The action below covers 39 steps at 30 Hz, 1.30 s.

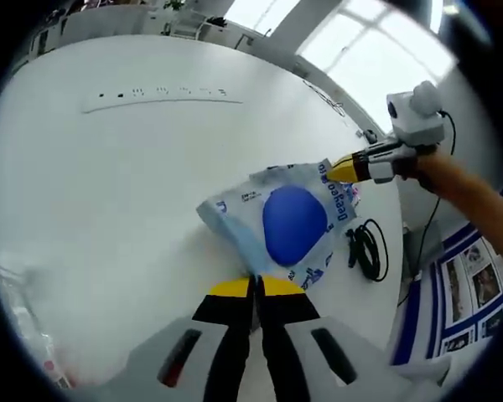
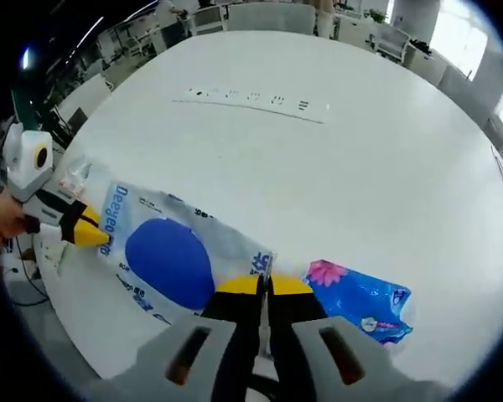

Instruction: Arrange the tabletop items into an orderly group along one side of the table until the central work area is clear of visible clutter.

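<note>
Held stretched between both tools above the white round table (image 1: 109,184): a crinkly pale-blue plastic tissue pack with a big dark-blue oval and blue lettering (image 1: 289,222). In the left gripper view, left gripper (image 1: 256,286) with yellow-tipped black jaws clenched together on the near edge of that pack, no gap visible between the tips. At the pack's far corner, right gripper (image 1: 339,170) pinching the wrapper with its yellow tips pressed tight, a person's forearm (image 1: 469,188) behind it. Just beside the pack, toward the table's edge, a coiled black cable (image 1: 367,247) lying on the tabletop. Farther up the surface, a long flush white power strip panel (image 1: 159,96) set in the table.

In the right gripper view, same pack (image 2: 172,255) spread across the near side of the table, right gripper (image 2: 262,285) clamped on its edge, left gripper (image 2: 96,234) gripping the opposite end. Just right of the clamped jaws, a second glossy blue plastic packet with a pink flower print (image 2: 356,297) lying flat on the table.
</note>
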{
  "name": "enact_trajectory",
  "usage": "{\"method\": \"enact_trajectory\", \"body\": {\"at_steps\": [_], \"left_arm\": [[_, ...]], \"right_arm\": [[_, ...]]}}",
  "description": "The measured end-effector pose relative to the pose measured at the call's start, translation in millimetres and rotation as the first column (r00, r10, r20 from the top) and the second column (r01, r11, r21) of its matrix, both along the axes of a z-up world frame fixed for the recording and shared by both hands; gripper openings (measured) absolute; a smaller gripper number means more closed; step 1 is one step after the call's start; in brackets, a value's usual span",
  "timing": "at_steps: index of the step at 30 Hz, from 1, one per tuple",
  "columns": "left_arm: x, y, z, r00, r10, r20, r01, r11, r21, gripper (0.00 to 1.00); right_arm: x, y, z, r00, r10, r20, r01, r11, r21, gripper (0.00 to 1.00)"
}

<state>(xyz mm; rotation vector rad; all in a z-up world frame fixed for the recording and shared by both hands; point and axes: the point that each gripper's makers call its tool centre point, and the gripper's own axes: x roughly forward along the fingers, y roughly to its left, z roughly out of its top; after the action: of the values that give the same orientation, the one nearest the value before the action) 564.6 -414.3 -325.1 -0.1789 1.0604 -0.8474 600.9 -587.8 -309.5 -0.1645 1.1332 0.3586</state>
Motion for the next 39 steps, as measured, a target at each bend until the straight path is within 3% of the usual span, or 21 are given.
{"method": "enact_trajectory", "body": {"at_steps": [25,39], "left_arm": [[0.3,-2.5,-7.0,1.000,0.008,-0.020,-0.009,1.000,-0.024,0.00],[1.2,-1.7,-7.6,1.000,0.017,-0.016,-0.018,0.999,-0.035,0.00]], "right_arm": [[-2.9,-4.6,-9.3,1.000,-0.001,-0.031,-0.001,0.999,-0.047,0.01],[-1.7,-5.4,-7.7,1.000,0.009,-0.018,-0.010,0.998,-0.061,0.06]]}}
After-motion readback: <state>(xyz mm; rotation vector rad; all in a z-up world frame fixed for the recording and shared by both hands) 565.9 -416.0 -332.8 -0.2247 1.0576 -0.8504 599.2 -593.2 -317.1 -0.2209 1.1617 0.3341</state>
